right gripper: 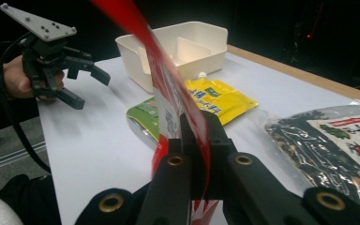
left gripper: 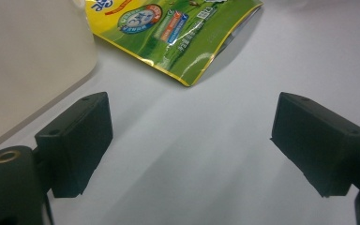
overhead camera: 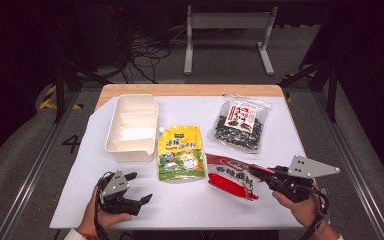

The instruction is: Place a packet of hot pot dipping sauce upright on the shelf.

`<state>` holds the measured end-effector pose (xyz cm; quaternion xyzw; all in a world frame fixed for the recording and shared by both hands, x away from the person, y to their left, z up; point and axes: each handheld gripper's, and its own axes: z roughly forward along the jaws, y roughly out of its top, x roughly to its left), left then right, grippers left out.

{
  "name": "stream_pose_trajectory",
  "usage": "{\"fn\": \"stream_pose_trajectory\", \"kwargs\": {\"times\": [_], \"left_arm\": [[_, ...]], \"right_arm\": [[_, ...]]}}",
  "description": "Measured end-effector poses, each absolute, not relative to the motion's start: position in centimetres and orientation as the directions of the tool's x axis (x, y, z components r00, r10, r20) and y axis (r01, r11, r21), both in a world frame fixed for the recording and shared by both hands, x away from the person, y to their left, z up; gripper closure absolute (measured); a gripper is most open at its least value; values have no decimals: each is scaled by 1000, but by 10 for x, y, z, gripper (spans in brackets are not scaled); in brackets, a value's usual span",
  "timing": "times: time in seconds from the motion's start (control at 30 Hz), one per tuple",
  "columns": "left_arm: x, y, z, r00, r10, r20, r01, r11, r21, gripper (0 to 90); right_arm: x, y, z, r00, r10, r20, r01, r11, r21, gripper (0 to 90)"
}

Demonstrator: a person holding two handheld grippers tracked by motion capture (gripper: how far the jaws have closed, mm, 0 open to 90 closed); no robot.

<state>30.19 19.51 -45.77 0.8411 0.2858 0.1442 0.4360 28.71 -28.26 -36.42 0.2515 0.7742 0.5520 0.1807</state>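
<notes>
One packet was in hand: the red snack packet (overhead camera: pixel 232 178) was pinched by its edge between the closed jaws of the right claw (overhead camera: pixel 263 173), one end raised off the white desk (overhead camera: pixel 190 200) at its near right, the other apparently resting on it. The lifting step was judged to be under way. Next, the packet would likely have to be carried left across the yellow-green pouch (overhead camera: pixel 180 152) to the cream tray (overhead camera: pixel 131 127), high enough not to drag it, and lowered flat before release.

The left claw (overhead camera: pixel 141 192) was held low at the near left of the desk, its jaws spread wide with nothing between them, just short of the pouch's corner (left gripper: pixel 187 47).

The tray, divided into compartments, was seen to be empty. Farther right, a clear bag of dark dried food (overhead camera: pixel 240 122) lay sealed, well apart from the tray.
</notes>
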Motion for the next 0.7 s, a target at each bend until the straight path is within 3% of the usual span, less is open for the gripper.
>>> {"fn": "stream_pose_trajectory", "kwargs": {"times": [0.7], "left_arm": [[303,196,-458,794,608,-5,352,-452,819,134]], "right_arm": [[304,-275,-348,-766,642,-29,158,232,960,896]]}}
